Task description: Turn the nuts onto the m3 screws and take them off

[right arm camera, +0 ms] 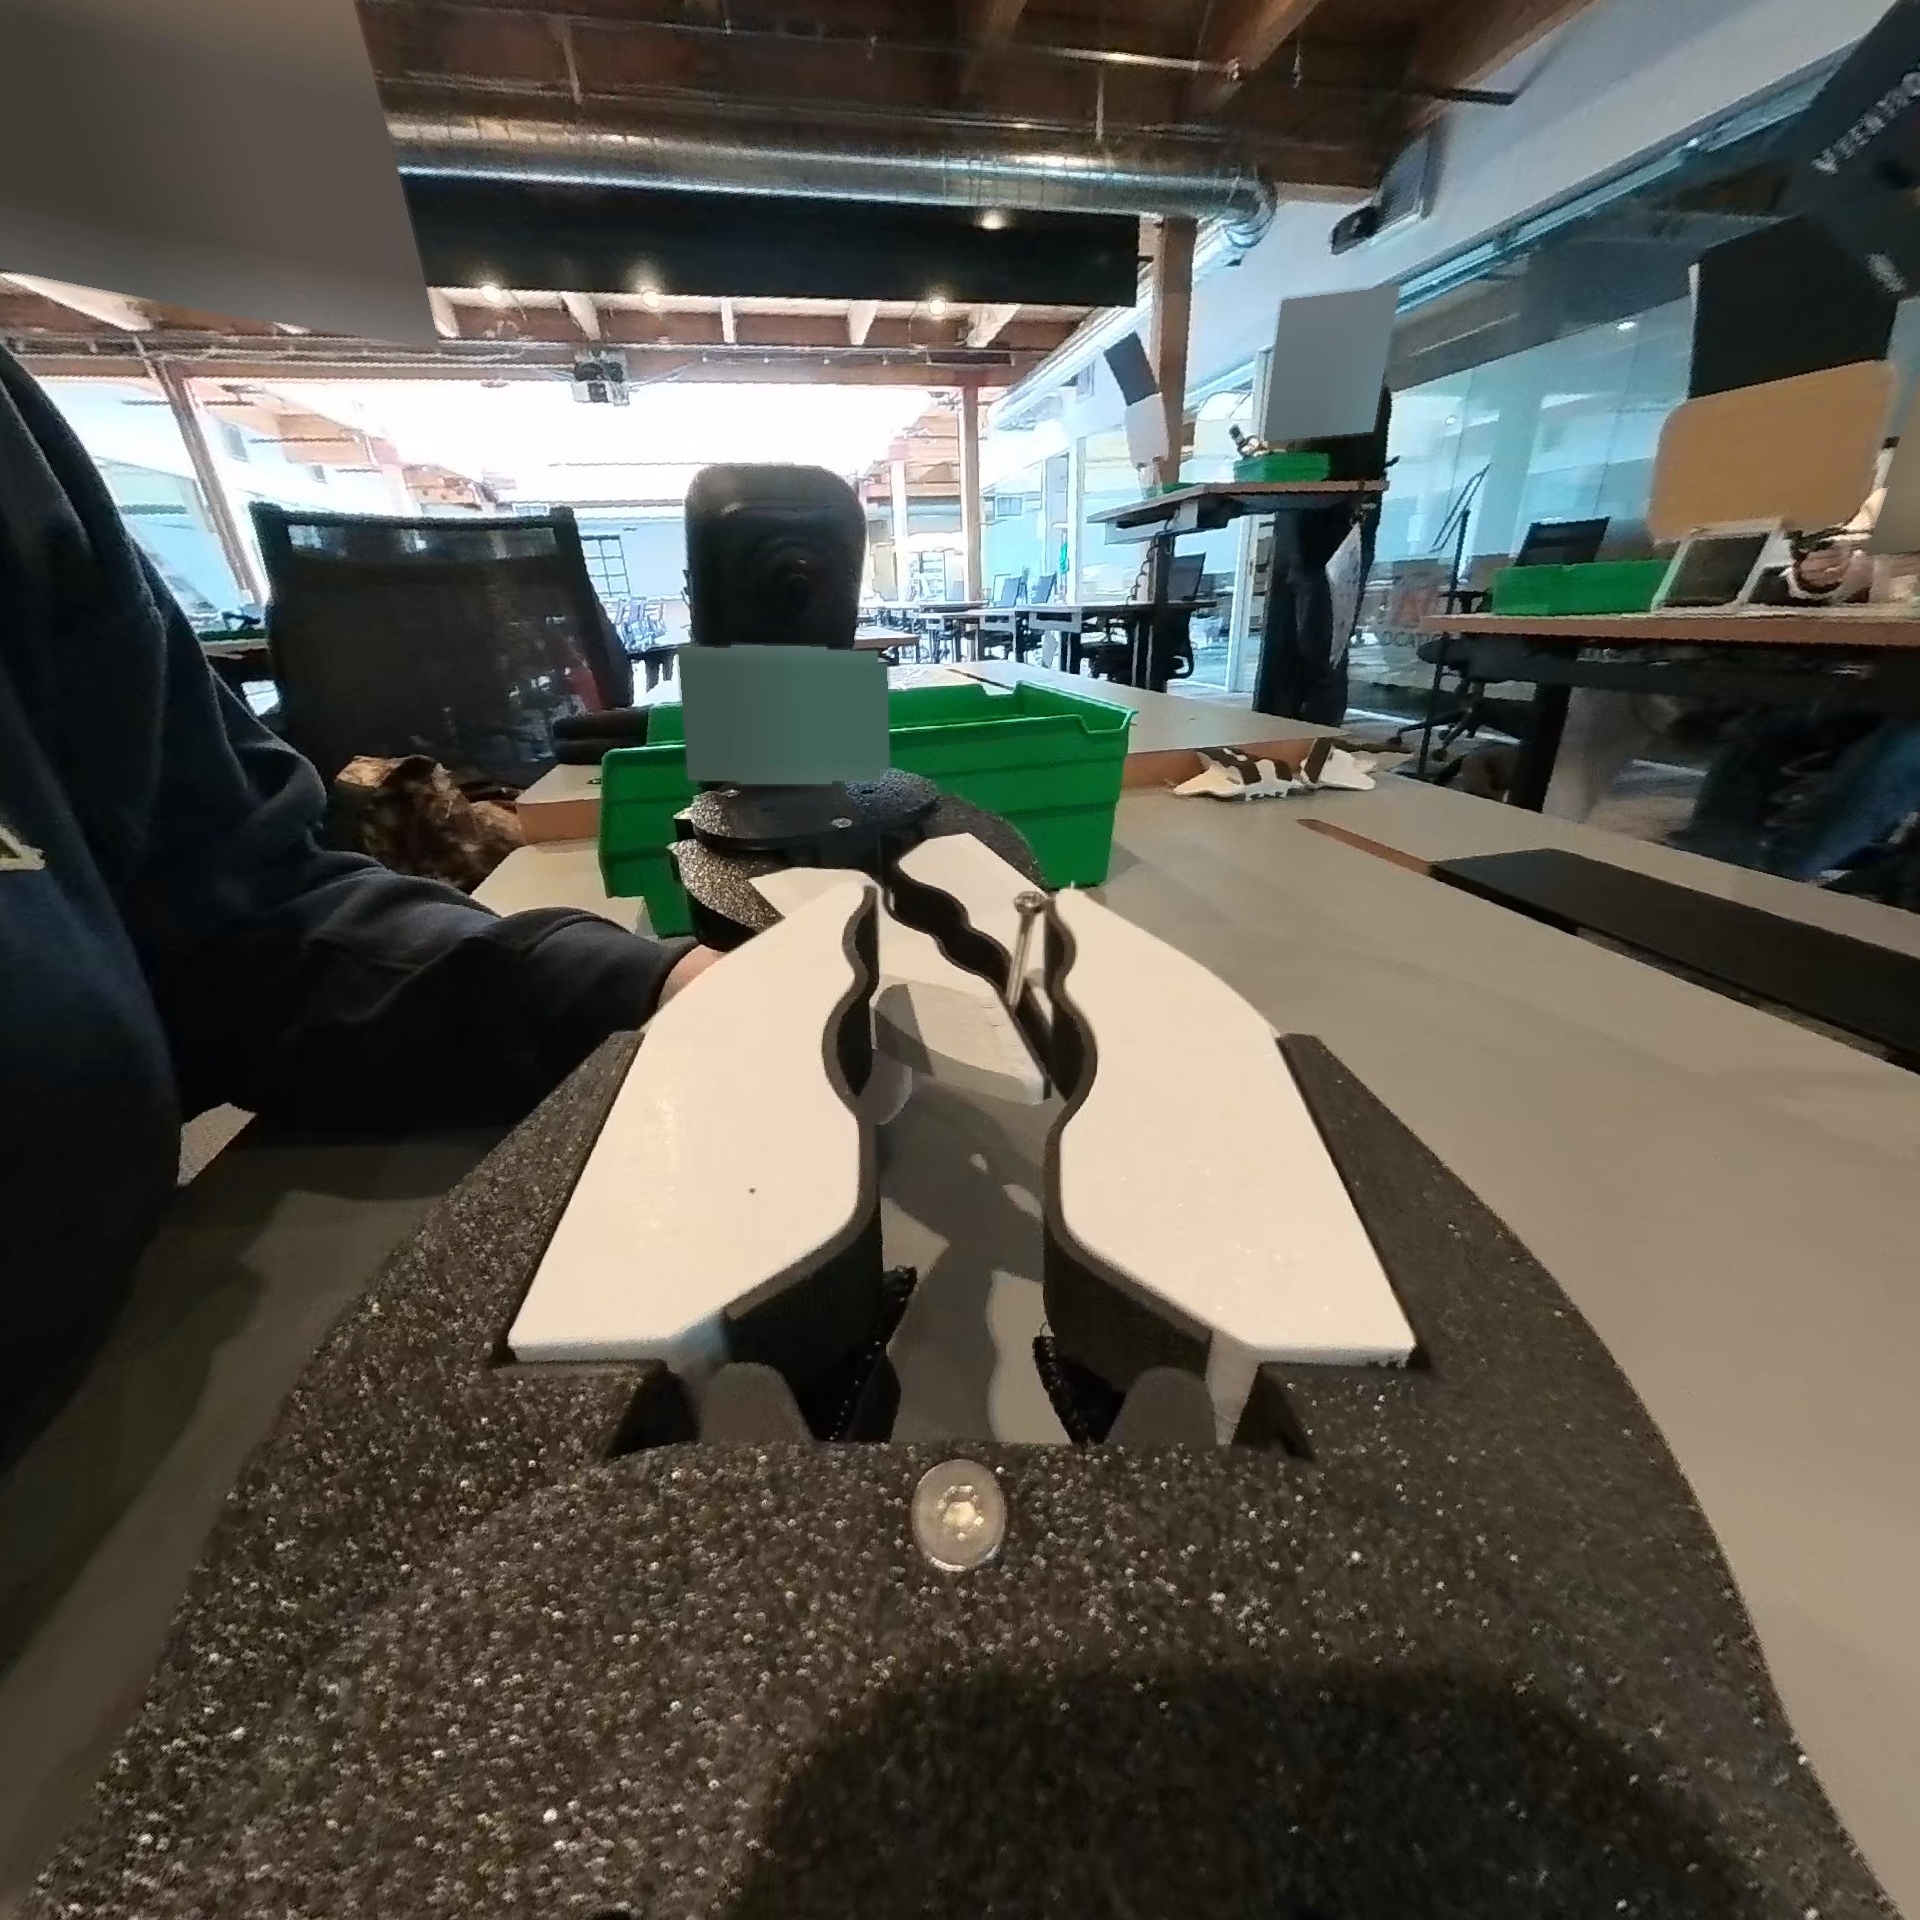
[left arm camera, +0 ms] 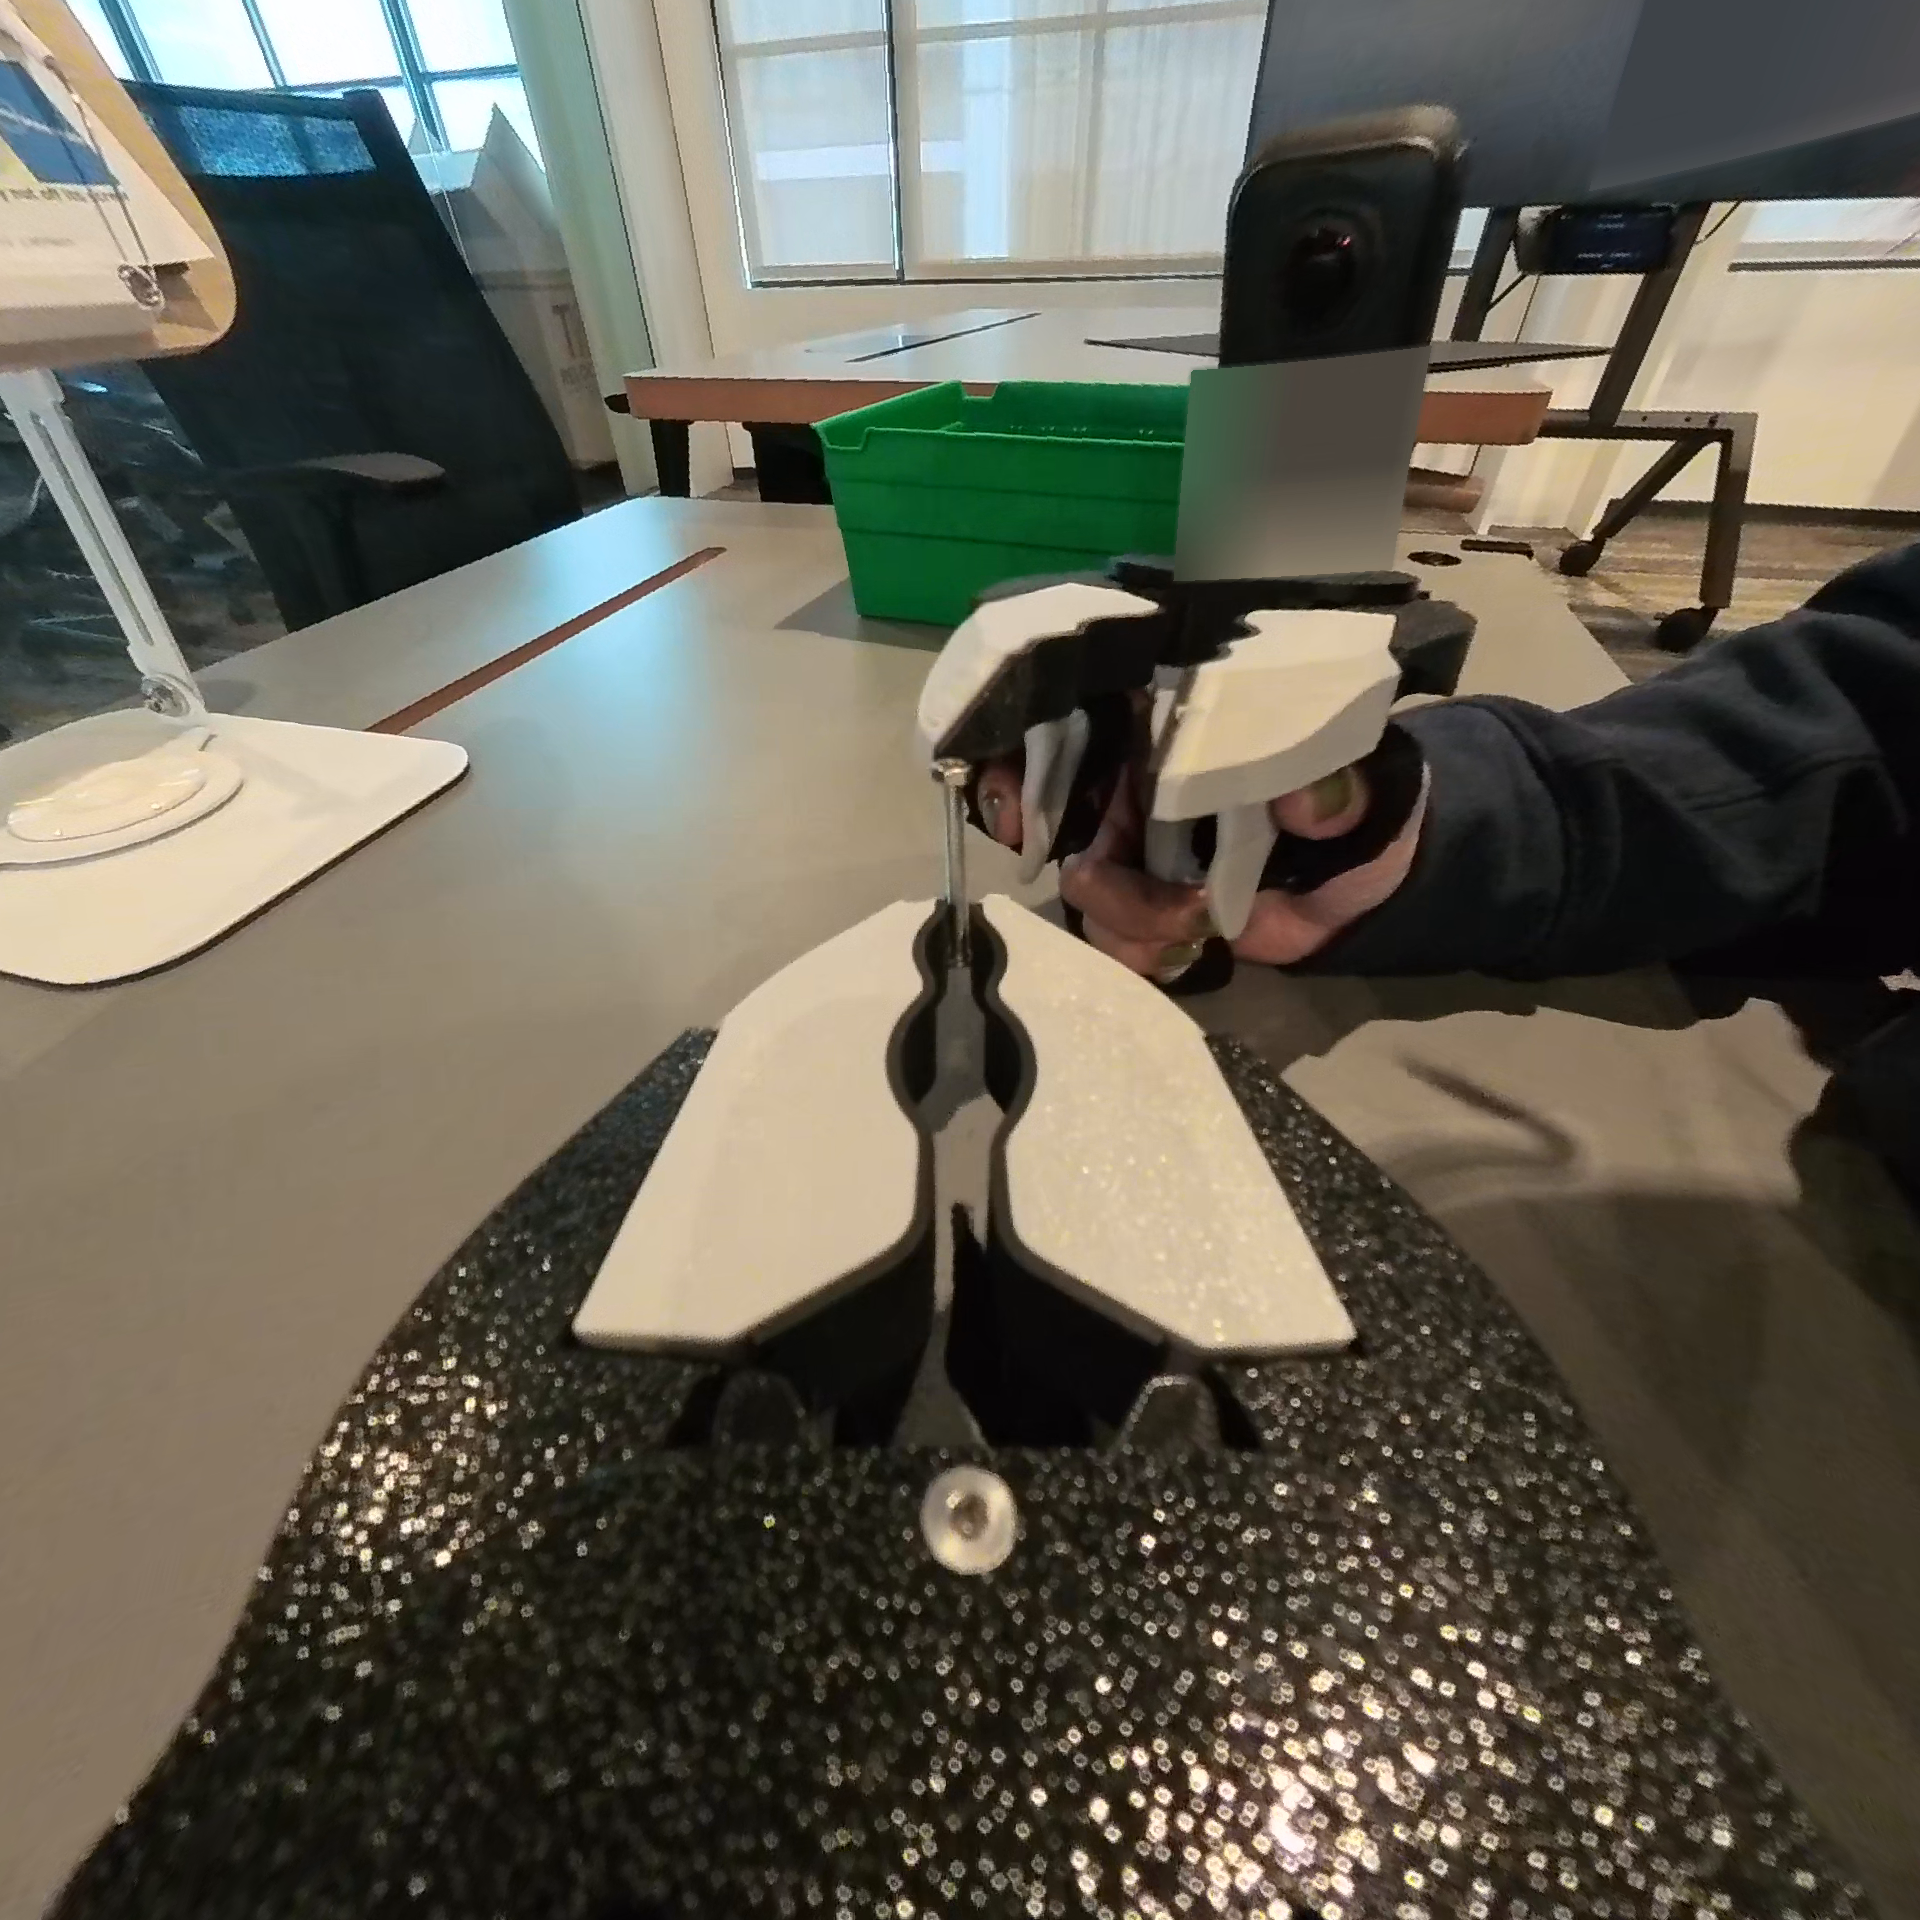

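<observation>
**Screw held upright between two hand-held grippers**

Screw (left arm camera: pixel 954 842): one, silver, standing nearly vertical, its lower end pinched between the closed white fingertips of the left gripper (left arm camera: pixel 961 914), its head uppermost. A nut cannot be made out on the shank.

Right gripper (right arm camera: pixel 961 914): one, jaws standing apart; the screw (right arm camera: pixel 1023 951) rises just beside its right-hand fingertip (right arm camera: pixel 1081 925), and neither pad presses on it. From the left wrist view, one tip of this gripper (left arm camera: pixel 1049 727) sits just above the screw head.

Hands: one visible (left arm camera: pixel 1288 894), in a dark sleeve, gripping the right gripper's handle.

Surroundings: one grey table (left arm camera: pixel 468 831); green bins (left arm camera: pixel 987 488) stacked behind the grippers; one white stand base (left arm camera: pixel 208 821) at the left; one black mesh chair (right arm camera: pixel 426 634) beyond.
</observation>
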